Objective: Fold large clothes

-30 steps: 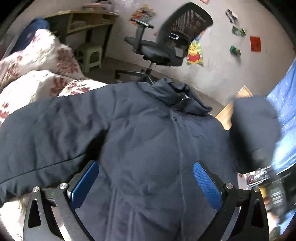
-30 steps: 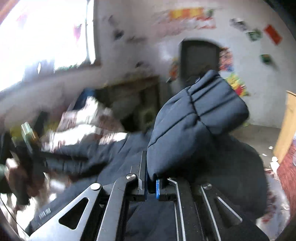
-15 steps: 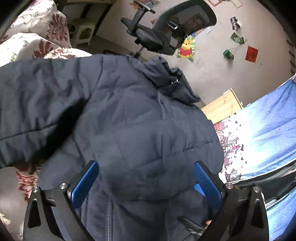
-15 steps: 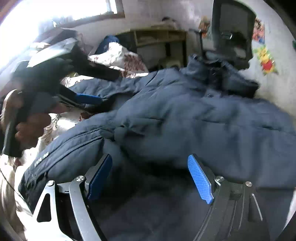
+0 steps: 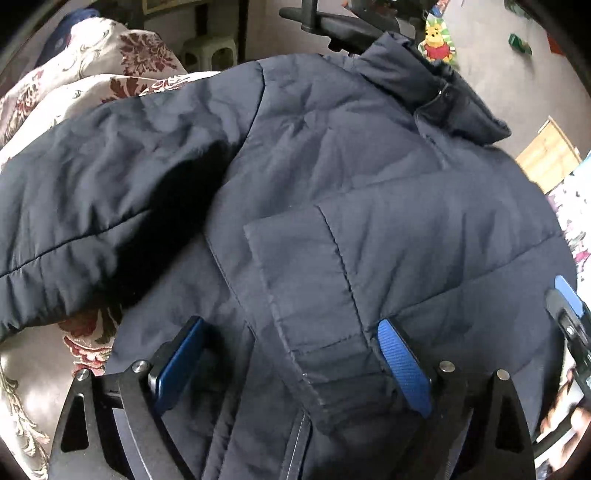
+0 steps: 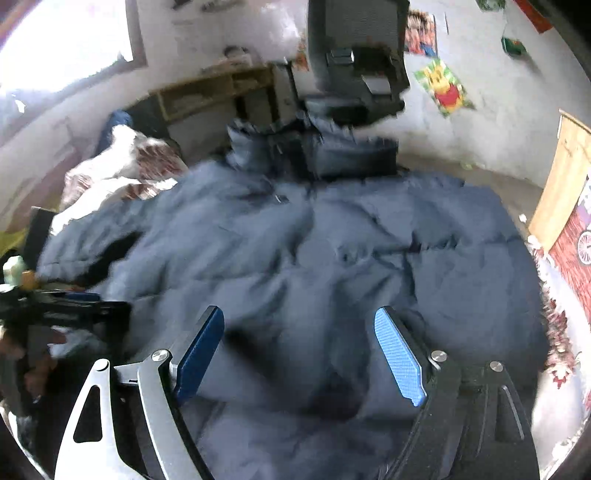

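Left wrist view: the navy jacket (image 5: 332, 221) fills most of the frame, spread front-up on a floral bedspread (image 5: 92, 85). Its collar (image 5: 436, 88) lies at 1 o'clock, and one sleeve (image 5: 92, 206) stretches toward 9 o'clock. The other sleeve is folded over the chest, its cuff (image 5: 332, 369) ending at 6 o'clock between the blue pads (image 5: 404, 369) of the left gripper (image 5: 291, 365). The jaws are wide and closing; the pads sit just beside the cuff without pressing it. The right gripper (image 5: 569, 306) shows at 3 o'clock at the frame's edge. A chair (image 5: 332, 22) stands at 12 o'clock.

Right wrist view: blurred. The jacket (image 6: 314, 258) covers the centre, collar (image 6: 314, 155) at 12 o'clock below the chair (image 6: 354, 74). The right gripper (image 6: 299, 354) stands wide over the fabric, gripping nothing. The left gripper (image 6: 66, 302) and the hand (image 6: 29, 350) holding it appear at 9 o'clock. The bedspread (image 6: 125, 166) lies at 10 o'clock.
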Available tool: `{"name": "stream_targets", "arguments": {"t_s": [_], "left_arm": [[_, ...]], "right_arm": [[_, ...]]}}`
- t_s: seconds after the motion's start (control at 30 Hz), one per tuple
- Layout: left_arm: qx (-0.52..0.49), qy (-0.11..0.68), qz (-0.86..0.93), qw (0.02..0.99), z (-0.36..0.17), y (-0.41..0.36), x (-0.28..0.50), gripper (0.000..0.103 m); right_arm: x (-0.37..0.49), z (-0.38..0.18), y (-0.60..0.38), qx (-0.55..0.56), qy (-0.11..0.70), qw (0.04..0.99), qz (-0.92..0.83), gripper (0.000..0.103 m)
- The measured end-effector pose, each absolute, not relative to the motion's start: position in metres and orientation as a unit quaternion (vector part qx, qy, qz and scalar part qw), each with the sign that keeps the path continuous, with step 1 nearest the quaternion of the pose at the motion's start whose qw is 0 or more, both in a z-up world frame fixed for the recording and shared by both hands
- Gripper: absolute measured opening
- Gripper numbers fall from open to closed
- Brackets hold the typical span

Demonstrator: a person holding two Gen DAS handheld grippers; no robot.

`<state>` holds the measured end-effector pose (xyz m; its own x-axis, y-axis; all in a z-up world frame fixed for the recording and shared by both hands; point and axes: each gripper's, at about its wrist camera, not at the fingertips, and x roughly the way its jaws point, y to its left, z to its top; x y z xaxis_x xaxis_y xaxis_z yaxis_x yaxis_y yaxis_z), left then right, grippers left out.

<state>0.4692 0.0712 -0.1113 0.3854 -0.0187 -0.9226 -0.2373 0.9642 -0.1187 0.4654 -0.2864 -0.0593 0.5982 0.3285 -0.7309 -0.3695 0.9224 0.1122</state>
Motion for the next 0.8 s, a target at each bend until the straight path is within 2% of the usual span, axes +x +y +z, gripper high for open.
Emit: {"name": "stream_targets", "arguments": {"t_s": [0.13,0.3,0.5,0.67,0.8], "left_arm": [[-0.126,0.539,0.061,0.831,-0.108,0.074,0.468,0.096],[-0.168,0.484,0.041,0.858,-0.077,0.098,0.426,0.094],[-0.247,0.409,0.140,0.867,-0.037,0.187,0.340,0.094],[-0.362,0.369,0.253,0.818,-0.041,0.276,0.281,0.094],[-0.449,0.352,0.300,0.764,-0.069,0.323,0.249,0.094]], "right_arm": [[0.477,-0.087,-0.272,-0.041,0.413,0.891,0.185,0.080],[0.472,-0.070,-0.267,-0.021,0.381,0.900,0.212,0.080],[0.465,-0.046,-0.233,-0.040,0.348,0.898,0.267,0.082],[0.464,-0.045,-0.205,-0.071,0.345,0.892,0.284,0.082],[0.464,-0.049,-0.190,-0.091,0.348,0.891,0.277,0.082]]}}
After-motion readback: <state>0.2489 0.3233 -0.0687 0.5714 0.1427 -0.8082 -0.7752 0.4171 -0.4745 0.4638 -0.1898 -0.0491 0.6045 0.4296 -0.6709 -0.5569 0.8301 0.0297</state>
